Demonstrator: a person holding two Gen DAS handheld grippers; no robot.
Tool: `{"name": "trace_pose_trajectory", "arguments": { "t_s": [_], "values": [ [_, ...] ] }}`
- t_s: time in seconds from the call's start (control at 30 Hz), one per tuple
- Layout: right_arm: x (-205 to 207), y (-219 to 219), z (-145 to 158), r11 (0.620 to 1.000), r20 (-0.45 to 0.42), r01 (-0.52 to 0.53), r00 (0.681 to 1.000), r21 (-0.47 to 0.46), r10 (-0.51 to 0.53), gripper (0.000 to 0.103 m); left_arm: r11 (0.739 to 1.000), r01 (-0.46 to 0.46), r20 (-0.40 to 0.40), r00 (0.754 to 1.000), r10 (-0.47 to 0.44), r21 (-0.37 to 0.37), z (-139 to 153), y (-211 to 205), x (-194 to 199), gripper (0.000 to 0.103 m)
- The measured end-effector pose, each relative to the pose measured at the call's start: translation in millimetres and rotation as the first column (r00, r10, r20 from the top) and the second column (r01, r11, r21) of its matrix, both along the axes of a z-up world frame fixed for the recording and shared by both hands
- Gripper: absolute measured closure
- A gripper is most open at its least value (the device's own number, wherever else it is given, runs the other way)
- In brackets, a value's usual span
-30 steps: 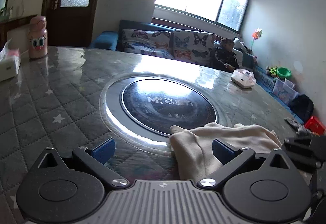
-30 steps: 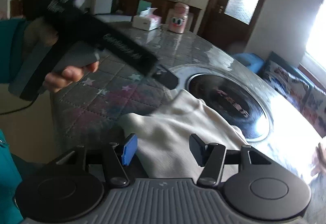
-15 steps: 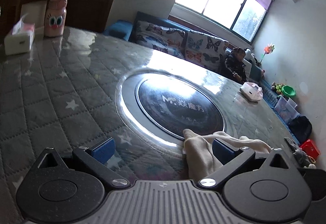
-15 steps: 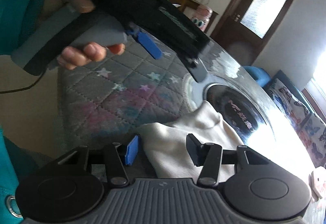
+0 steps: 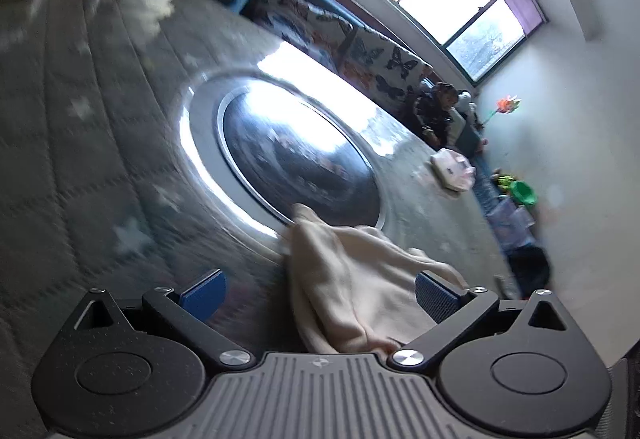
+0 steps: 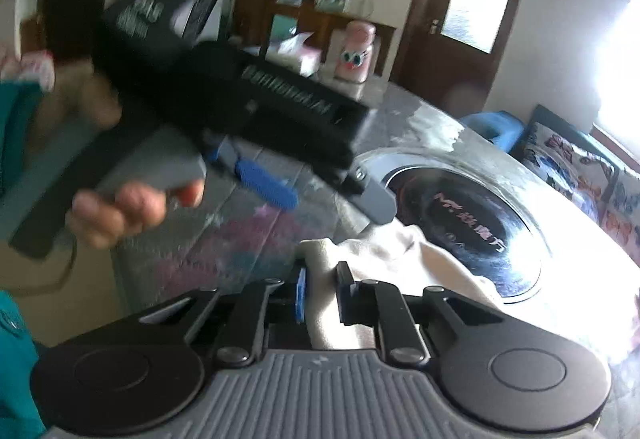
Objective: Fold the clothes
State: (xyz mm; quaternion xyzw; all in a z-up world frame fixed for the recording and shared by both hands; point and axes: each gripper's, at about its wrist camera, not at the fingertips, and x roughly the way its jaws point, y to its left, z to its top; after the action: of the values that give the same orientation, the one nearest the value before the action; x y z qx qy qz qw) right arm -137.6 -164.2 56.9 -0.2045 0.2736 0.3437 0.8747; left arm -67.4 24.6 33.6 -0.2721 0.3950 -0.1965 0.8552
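White lettering runs along the black body of the left gripper (image 6: 328,183), left of centre in the right wrist view, but motion blur leaves it unreadable. The dark round plate (image 6: 472,223) set in the worktop, at centre right, carries a logo starting "M" followed by Chinese characters too blurred to read.

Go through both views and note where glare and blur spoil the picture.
Left wrist view: window glare whitens the round hob, the table is smeared by motion, and the cream garment is fairly clear. Right wrist view: the left tongs are blurred and the right edge is blown out.
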Motion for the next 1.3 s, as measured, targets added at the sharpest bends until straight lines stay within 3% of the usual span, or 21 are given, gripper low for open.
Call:
{"name": "trace_pose_trajectory", "arguments": {
  "t_s": [0.13,0.23,0.33,0.4,0.5,0.63,0.83,0.97,1.1,1.2,1.3],
  "values": [
    [-0.7,-16.8,11.8,0.998,-0.013,0.006,1.000,0.067,-0.005,0.091,0.995,0.015,-0.080,0.997,-0.023,-0.102,-8.3,-7.7,9.8,0.007],
    [-2.2,-24.6,14.5,0.996,-0.018,0.006,1.000,0.090,-0.005,0.091,0.991,0.018,-0.127,0.991,-0.035,-0.135,-14.8,-15.3,17.9,0.016],
    [-4.8,-31.4,14.2,0.994,-0.019,-0.004,1.000,0.111,0.006,0.091,0.988,0.031,-0.148,0.988,-0.053,-0.149,-19.6,-22.9,23.9,0.035],
    [-6.0,-34.5,12.0,0.992,-0.026,-0.004,1.000,0.125,0.007,0.091,0.989,0.035,-0.156,0.986,-0.057,-0.141,-22.3,-26.3,25.3,0.054],
    [-6.5,-37.7,7.6,0.990,-0.037,-0.004,0.999,0.142,0.010,0.089,0.991,0.039,-0.165,0.985,-0.060,-0.127,-25.7,-30.0,26.7,0.074],
    [-9.7,-49.5,4.3,0.987,-0.051,-0.007,0.999,0.163,0.016,0.083,0.994,0.041,-0.162,0.985,-0.058,-0.105,-27.0,-30.6,25.6,0.080],
    [-10.1,-102.9,9.8,0.967,-0.083,0.153,0.987,0.203,-0.139,0.078,0.997,0.069,-0.123,0.990,-0.074,-0.041,-22.8,-36.5,21.7,0.080],
    [5.0,-150.3,7.8,0.909,-0.108,0.358,0.933,0.212,-0.342,0.077,0.997,0.081,-0.113,0.990,-0.082,-0.011,-20.5,-38.3,21.7,0.080],
    [35.1,-196.7,-9.7,0.814,-0.152,0.548,0.836,0.192,-0.527,0.077,0.995,0.092,-0.098,0.991,-0.089,0.027,-18.1,-44.7,21.4,0.080],
    [46.7,-223.0,-28.9,0.751,-0.233,0.616,0.787,0.240,-0.571,0.072,0.994,0.098,-0.092,0.991,-0.093,0.049,-17.4,-48.6,21.9,0.080],
    [51.0,-232.0,-38.6,0.712,-0.253,0.650,0.760,0.266,-0.599,0.064,0.993,0.100,-0.091,0.991,-0.094,0.063,-16.9,-51.8,23.1,0.080]
  ]
}}
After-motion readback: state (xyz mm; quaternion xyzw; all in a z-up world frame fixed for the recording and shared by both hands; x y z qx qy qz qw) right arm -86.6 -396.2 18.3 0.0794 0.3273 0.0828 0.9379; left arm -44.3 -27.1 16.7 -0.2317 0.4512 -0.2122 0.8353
